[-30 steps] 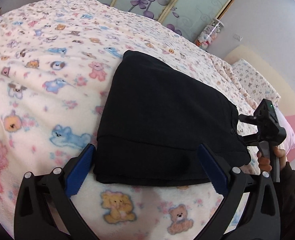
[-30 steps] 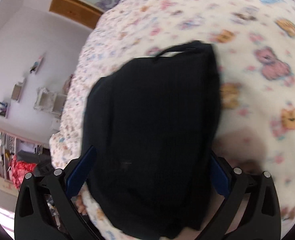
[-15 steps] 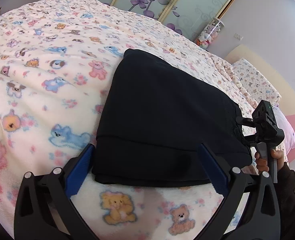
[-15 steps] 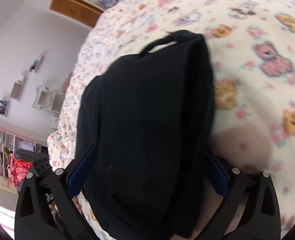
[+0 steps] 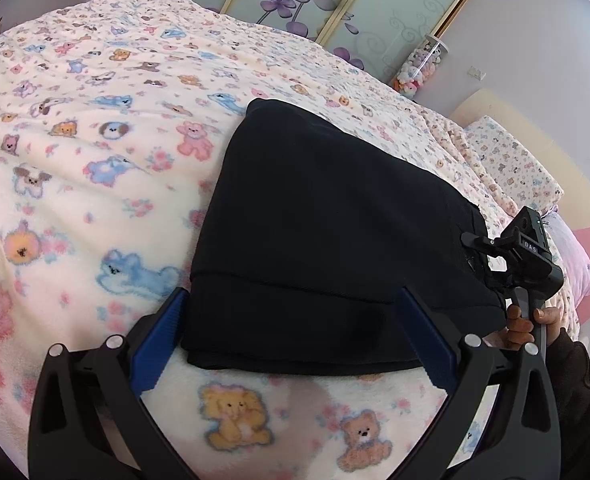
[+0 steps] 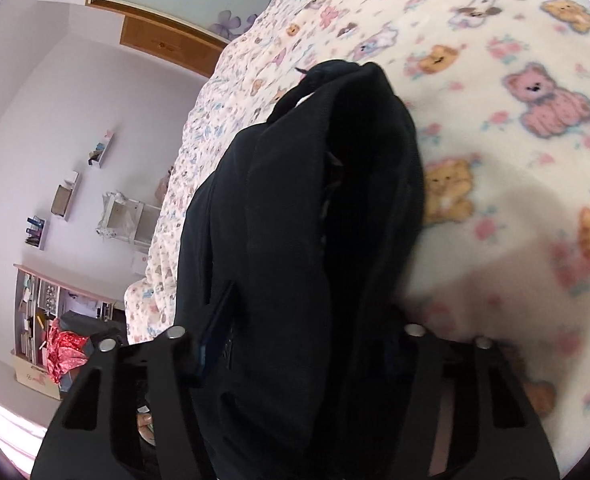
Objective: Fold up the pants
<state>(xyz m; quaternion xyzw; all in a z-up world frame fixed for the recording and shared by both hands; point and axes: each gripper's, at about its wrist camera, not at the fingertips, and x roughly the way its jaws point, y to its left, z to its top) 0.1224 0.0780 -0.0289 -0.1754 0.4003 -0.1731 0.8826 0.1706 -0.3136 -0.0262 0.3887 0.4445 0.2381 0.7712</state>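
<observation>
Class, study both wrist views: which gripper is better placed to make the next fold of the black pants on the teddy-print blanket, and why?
Probably the right gripper: its fingers appear closed into the black pants, edge lifting. The left gripper is open, only straddling the near edge on the teddy-print blanket.

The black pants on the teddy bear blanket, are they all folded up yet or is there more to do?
Nearly done, it looks like. The black pants already lie in a thick stacked bundle on the blanket. The right gripper is pushed into one end of the bundle, with cloth bunched between its fingers. The left gripper is open at the near edge, holding nothing. What looks left: letting go and flattening that puffy end.
</observation>
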